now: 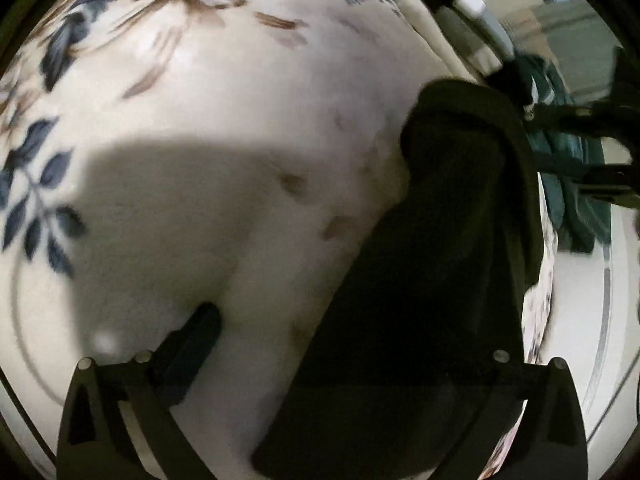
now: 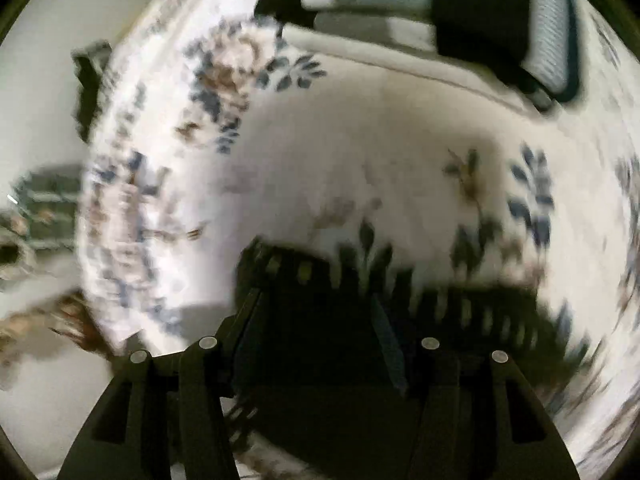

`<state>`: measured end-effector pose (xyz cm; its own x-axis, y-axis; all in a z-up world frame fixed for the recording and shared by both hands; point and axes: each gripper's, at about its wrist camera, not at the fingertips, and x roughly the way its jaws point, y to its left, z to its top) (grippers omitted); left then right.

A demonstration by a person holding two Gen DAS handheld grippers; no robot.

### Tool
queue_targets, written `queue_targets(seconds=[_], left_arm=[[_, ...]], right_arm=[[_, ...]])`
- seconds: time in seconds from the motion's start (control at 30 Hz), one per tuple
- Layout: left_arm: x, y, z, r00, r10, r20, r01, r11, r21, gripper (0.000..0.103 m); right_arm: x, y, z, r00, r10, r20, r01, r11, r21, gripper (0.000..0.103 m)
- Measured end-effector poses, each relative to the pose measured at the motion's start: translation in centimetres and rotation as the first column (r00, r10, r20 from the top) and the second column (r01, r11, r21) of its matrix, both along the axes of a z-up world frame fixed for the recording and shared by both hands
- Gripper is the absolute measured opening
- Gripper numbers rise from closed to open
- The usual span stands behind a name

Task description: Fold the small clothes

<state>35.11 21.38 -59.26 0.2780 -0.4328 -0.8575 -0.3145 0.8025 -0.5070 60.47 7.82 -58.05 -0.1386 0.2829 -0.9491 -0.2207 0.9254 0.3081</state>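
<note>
Though blurred, looks soft, light and limp: dark garment (image 1: pixel 420 280), lying on the floral bed cover (image 1: pixel 200 100) from lower centre up to right of middle in the left wrist view. Left tongs (image 1: pixel 320 344) apart, one finger (image 1: pixel 200 340) on bare cover, clear of the cloth, the other hidden under it. Right tongs (image 2: pixel 320 320) buried in the same dark cloth along the bottom of their view; apart or clamped, cannot tell. Likely to sag and slide, so best pinched at a hem or corner, both layers together. Folded striped pile (image 2: pixel 400 0) upper right, well apart.
</note>
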Motion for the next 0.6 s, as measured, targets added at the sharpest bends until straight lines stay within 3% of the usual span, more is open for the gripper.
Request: queue_targets(seconds=[0.07, 0.1, 0.13, 0.2, 0.3, 0.43, 0.57, 0.6], left_arm=[[-0.2, 0.0, 0.0, 0.996, 0.082, 0.017, -0.082, 0.997, -0.01, 0.103], [-0.1, 0.0, -0.1, 0.995, 0.101, 0.002, -0.101, 0.995, -0.015, 0.103], [0.2, 0.1, 0.0, 0.994, 0.108, -0.021, -0.108, 0.994, -0.018, 0.103], [0.5, 0.4, 0.2, 0.99, 0.132, -0.049, -0.134, 0.991, -0.029, 0.103], [0.9, 1.1, 1.2, 0.983, 0.18, -0.025, -0.181, 0.982, -0.047, 0.103], [2.7, 0.5, 2.9, 0.991, 0.121, 0.062, -0.122, 0.992, 0.01, 0.103], [5.4, -1.1, 2.7, 0.995, 0.044, 0.089, -0.042, 0.999, -0.03, 0.103], [6.0, -1.7, 2.5, 0.995, 0.024, 0.096, -0.02, 0.999, -0.045, 0.098]], right_arm=[[0.4, 2.5, -2.0, 0.994, 0.097, -0.046, -0.098, 0.995, -0.023, 0.054], [0.1, 3.0, -2.2, 0.99, 0.119, -0.073, -0.121, 0.993, -0.011, 0.037], [-0.3, 3.1, -2.1, 0.987, 0.136, -0.089, -0.136, 0.991, 0.004, 0.013], [-1.0, 3.4, -1.7, 0.985, 0.154, -0.079, -0.155, 0.988, -0.006, 0.005], [-1.3, 2.3, -0.3, 0.994, 0.103, -0.027, -0.103, 0.995, 0.011, 0.004], [0.2, 0.2, 2.0, 0.999, 0.008, 0.051, -0.011, 0.997, 0.071, 0.003], [1.2, 0.3, 1.4, 1.0, -0.003, 0.021, 0.0, 0.994, 0.107, 0.003], [1.1, 0.8, 1.2, 1.0, 0.025, 0.011, -0.026, 0.994, 0.109, 0.003]])
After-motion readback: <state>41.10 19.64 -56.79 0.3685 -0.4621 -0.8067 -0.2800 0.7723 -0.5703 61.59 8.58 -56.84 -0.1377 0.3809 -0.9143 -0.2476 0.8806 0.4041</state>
